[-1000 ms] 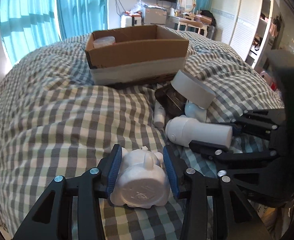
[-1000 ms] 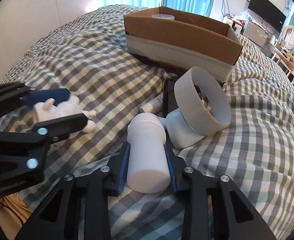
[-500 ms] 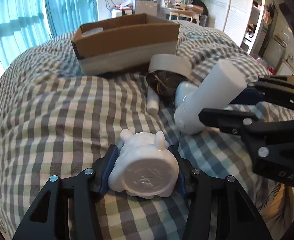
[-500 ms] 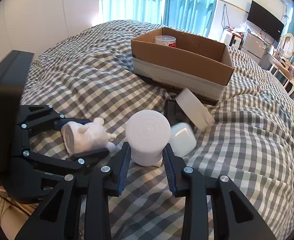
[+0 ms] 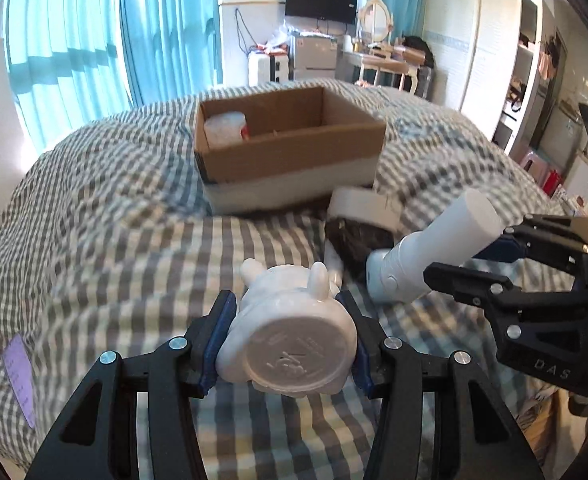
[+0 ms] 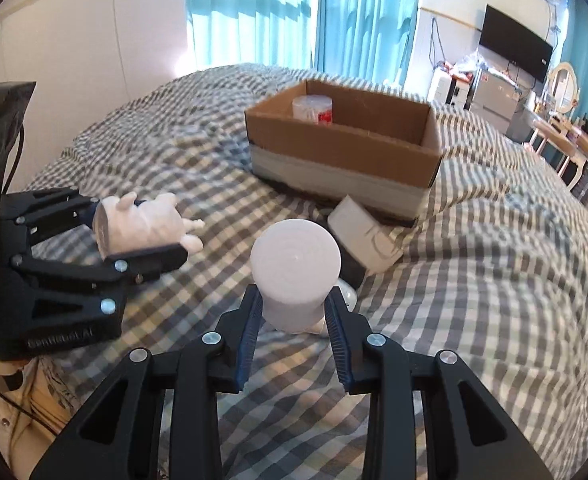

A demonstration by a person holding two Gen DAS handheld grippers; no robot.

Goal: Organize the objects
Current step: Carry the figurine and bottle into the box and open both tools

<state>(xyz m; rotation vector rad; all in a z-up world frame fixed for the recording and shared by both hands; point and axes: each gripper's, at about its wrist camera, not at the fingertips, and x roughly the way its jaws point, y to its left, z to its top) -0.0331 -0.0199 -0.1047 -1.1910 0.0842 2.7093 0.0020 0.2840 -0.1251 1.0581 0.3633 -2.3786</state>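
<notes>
My left gripper point(image 5: 288, 336) is shut on a white animal figurine point(image 5: 290, 336), held above the checked bed with its flat base toward the camera; it also shows in the right wrist view point(image 6: 142, 224). My right gripper point(image 6: 294, 316) is shut on a white cylindrical bottle point(image 6: 295, 272), lifted off the bed; in the left wrist view the bottle point(image 5: 433, 256) tilts up to the right. A cardboard box point(image 5: 290, 148) stands farther back on the bed and holds a white jar with a red label point(image 6: 313, 109).
In front of the box lie a white tape roll point(image 5: 363, 206), a dark object point(image 5: 353, 242) under it and a small white tube. The checked duvet point(image 5: 114, 248) slopes away at the edges. A purple note point(image 5: 18, 376) lies at the left. Furniture stands behind.
Both grippers have risen from the bed with their objects. The bottle has been lifted from lying flat and tilted up. The box interior now shows from higher up.
</notes>
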